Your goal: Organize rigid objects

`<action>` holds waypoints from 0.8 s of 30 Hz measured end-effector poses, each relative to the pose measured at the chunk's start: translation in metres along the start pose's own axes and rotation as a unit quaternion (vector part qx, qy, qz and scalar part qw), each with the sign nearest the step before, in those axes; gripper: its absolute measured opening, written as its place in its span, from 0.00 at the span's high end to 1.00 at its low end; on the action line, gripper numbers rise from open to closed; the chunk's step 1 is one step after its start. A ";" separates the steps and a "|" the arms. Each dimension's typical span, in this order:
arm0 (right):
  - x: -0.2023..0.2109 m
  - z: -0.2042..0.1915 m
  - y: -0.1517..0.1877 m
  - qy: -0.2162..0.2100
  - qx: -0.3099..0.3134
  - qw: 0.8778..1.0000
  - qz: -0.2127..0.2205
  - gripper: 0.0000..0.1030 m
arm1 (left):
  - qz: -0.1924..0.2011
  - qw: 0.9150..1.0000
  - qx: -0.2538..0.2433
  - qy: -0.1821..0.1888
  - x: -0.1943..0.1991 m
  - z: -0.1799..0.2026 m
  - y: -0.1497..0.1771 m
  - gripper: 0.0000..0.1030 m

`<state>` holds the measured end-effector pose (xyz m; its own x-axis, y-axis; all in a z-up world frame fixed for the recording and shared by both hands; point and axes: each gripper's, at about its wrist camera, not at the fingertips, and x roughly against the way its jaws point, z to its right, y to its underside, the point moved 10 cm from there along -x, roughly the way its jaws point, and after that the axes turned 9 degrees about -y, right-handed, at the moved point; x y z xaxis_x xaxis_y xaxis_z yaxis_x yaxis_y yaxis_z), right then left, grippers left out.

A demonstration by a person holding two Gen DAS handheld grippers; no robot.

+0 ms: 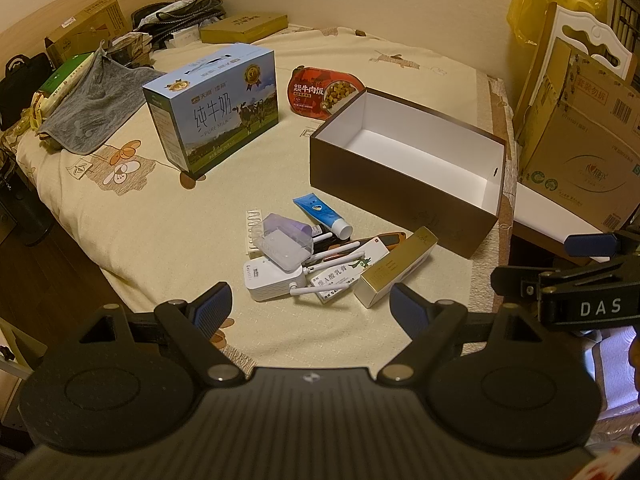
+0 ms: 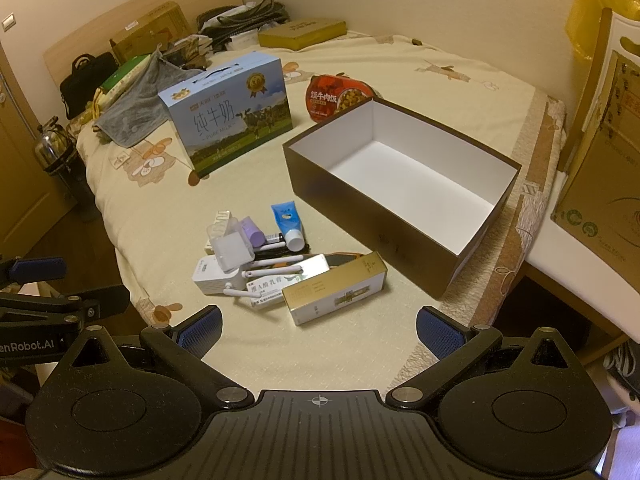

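Observation:
A pile of small items lies on the bed: a gold-and-white carton (image 1: pixel 394 270) (image 2: pixel 334 294), a white router with antennas (image 1: pixel 272 280) (image 2: pixel 218 276), a blue tube (image 1: pixel 322 212) (image 2: pixel 288 220), a clear plastic case (image 1: pixel 282 246) (image 2: pixel 232 250), a lilac bottle (image 2: pixel 252 230) and a white ointment box (image 1: pixel 340 276) (image 2: pixel 266 288). An open dark brown box with a white inside (image 1: pixel 404 172) (image 2: pixel 400 196) stands to the right, nothing in it. My left gripper (image 1: pixel 310 308) is open, just short of the pile. My right gripper (image 2: pixel 318 330) is open, near the gold carton.
A blue milk carton (image 1: pixel 216 108) (image 2: pixel 232 116) and a red meal tub (image 1: pixel 320 90) (image 2: pixel 340 96) stand behind. A grey cloth (image 1: pixel 88 108), bags and boxes crowd the bed's far left. Cardboard boxes (image 1: pixel 580 140) stand past the bed's right edge.

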<state>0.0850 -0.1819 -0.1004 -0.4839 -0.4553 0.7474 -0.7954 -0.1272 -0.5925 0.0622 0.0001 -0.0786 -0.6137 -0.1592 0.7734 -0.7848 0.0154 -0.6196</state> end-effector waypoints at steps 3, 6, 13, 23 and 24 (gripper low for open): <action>0.000 0.000 0.000 0.000 0.000 1.000 0.000 0.02 | 0.000 1.000 0.000 0.000 0.000 0.000 0.000 0.19; 0.000 0.000 0.000 0.000 0.000 1.000 0.000 0.02 | 0.000 1.000 0.000 0.000 0.000 0.000 0.000 0.19; -0.001 0.000 0.000 0.000 0.000 1.000 0.000 0.02 | 0.000 1.000 0.000 0.000 0.000 0.000 0.000 0.19; -0.001 0.000 0.000 -0.001 0.000 1.000 -0.002 0.02 | -0.004 1.000 0.001 -0.002 -0.011 0.006 0.008 0.19; -0.005 0.000 0.003 -0.001 0.001 1.000 -0.003 0.02 | -0.004 1.000 0.001 -0.002 -0.011 0.006 0.007 0.19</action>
<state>0.0849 -0.1797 -0.1057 -0.4783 -0.4562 0.7504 -0.7980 -0.1310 -0.5883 0.0638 -0.0039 -0.0928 -0.6071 -0.1635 0.7776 -0.7894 0.0120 -0.6138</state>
